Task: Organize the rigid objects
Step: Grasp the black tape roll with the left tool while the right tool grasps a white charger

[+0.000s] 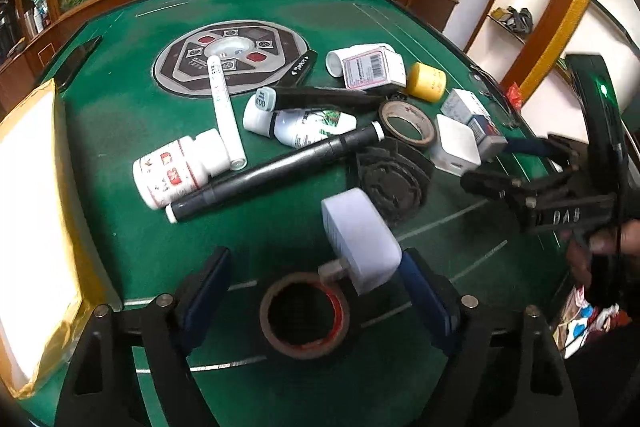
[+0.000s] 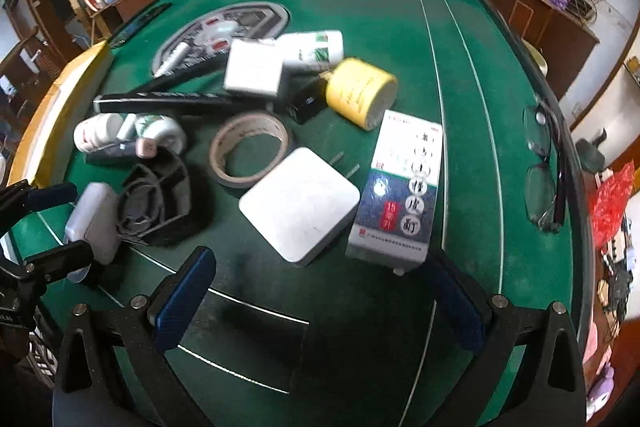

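Green table [image 2: 360, 7] – yellow jar [image 2: 360, 91] – white charger [image 1: 360, 239].

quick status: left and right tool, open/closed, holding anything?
Left tool: open; white charger sits between its fingers, touching the right pad only, not clamped.
Right tool: open, holding nothing.

Dim indoor light; both fisheye views bend and darken at the edges. The right view is motion-blurred. Glare washes out the box [image 1: 36, 227].
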